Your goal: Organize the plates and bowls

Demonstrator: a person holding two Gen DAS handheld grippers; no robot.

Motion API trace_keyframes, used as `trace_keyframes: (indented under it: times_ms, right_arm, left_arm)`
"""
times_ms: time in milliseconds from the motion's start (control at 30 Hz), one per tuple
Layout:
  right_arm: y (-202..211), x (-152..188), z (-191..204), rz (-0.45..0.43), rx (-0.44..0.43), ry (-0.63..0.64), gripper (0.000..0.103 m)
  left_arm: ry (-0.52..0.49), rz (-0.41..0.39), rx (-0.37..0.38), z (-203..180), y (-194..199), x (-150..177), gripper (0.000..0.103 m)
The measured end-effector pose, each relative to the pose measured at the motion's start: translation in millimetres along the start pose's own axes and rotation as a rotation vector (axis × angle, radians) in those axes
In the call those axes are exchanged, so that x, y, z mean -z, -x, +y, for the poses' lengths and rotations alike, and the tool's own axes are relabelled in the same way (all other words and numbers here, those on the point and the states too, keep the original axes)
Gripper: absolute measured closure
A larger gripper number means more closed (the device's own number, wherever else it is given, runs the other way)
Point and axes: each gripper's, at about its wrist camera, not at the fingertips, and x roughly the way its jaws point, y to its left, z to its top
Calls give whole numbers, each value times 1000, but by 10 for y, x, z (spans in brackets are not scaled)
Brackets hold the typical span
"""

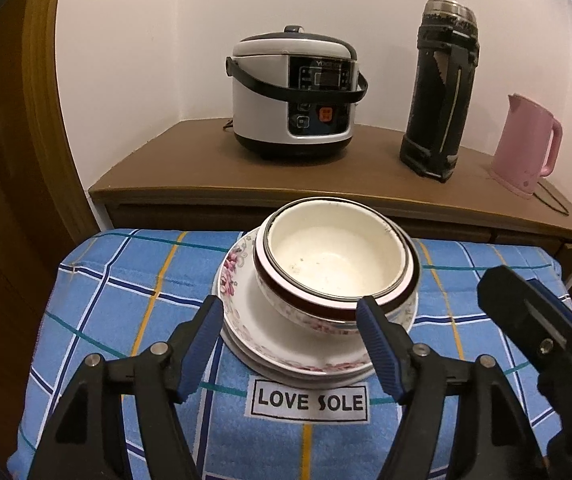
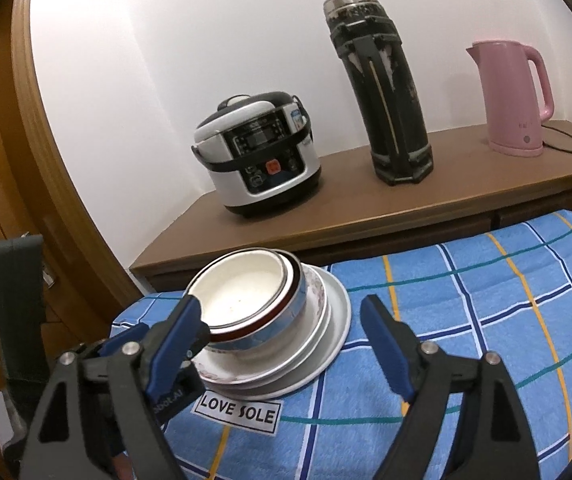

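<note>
A stack of dishes stands on the blue checked towel (image 1: 125,300). At the bottom are white plates (image 1: 286,364) with a pink flower rim. On them sit nested bowls (image 1: 338,264), the top one cream inside with a dark red band. My left gripper (image 1: 290,316) is open, its fingers either side of the stack's near edge, touching nothing. My right gripper (image 2: 281,320) is open and empty, just in front of the same bowls (image 2: 245,292) and plates (image 2: 326,340). The right gripper also shows at the right edge of the left wrist view (image 1: 534,320).
A brown cabinet (image 1: 189,160) stands behind the towel, carrying a white rice cooker (image 1: 294,96), a tall black thermos (image 1: 442,92) and a pink kettle (image 1: 526,148) with its cord. A wooden door (image 1: 5,160) is at the left. The towel has a "LOVE SOLE" label (image 1: 310,400).
</note>
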Motion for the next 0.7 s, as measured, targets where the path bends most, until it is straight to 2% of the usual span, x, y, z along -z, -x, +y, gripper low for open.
trace_keyframes:
  times_ms: [200,400,533,700]
  right_arm:
    - [99,38,10,-22,4,2,13]
    - [199,53,43,-32,0,6,13]
    - [324,59,85,-57,0,13,7]
    - [552,62,197,-114,7,52,1]
  left_arm:
    - [-2,-35,3,19,184,44,32]
    - [-8,-91,-32,38,425,89,32]
    - [-9,-137,-50,48,599,116,32]
    - [-9,-173,-63,45,774,151,25]
